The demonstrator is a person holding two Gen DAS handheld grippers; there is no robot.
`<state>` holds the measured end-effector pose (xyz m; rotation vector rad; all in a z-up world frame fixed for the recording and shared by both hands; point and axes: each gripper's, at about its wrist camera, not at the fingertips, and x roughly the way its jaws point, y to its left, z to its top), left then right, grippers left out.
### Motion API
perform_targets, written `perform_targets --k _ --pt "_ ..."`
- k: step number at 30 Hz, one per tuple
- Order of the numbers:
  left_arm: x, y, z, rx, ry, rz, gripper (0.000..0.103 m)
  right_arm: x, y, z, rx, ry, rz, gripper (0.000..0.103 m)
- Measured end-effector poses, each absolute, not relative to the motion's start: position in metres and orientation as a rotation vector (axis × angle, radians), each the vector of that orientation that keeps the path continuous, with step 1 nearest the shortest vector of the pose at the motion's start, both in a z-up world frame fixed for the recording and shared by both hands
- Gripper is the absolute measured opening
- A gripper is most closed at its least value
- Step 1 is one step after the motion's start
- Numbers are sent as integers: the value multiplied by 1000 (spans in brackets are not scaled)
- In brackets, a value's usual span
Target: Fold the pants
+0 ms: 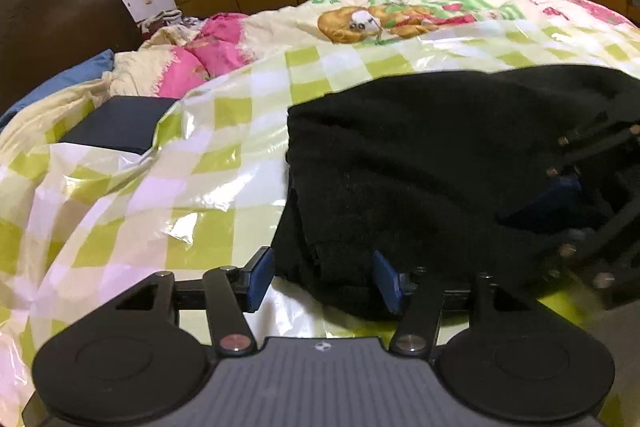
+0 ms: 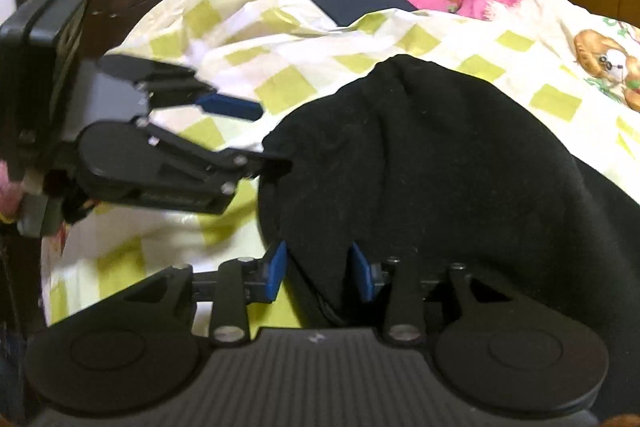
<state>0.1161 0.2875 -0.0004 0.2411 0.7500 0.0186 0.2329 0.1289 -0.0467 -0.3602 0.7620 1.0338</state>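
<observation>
Black pants [image 1: 420,155] lie bunched on the checked bed cover [image 1: 224,131]; in the left wrist view the left gripper [image 1: 324,277] has its jaws spread around a hem, not pinching. In the right wrist view the right gripper [image 2: 318,269] straddles another edge, blue pads [image 2: 276,267] apart from the cloth. Likely mid-fold: both must close before lifting.

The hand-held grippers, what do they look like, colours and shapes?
Both look alike. The left hand-held gripper has a dark grey ribbed body, two round black discs at its sides, black link arms with silver pivot pins, and blue pads on its fingers. The right hand-held gripper shows the same build, with a small pale emblem on the ribbed body. No hands or sleeves clearly show.
</observation>
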Motion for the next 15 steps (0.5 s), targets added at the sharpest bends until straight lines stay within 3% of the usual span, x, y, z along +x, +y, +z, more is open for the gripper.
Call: perform_targets --k 4,6,7,9,12,15 --pt "120 287 -2 225 766 -20 68 224 140 -43 -415 721 1039 42" --pt "123 285 -4 249 779 -26 63 222 147 -45 -477 676 1030 43" --pt "125 285 -3 250 789 -27 57 226 149 -47 -471 698 1026 40" --pt "131 285 -2 287 804 0 36 235 151 -50 -441 743 994 18" --pt "133 289 9 295 797 -14 29 244 148 -41 -327 782 991 10" --pt "133 291 22 341 759 10 28 244 151 -25 -260 771 1025 9"
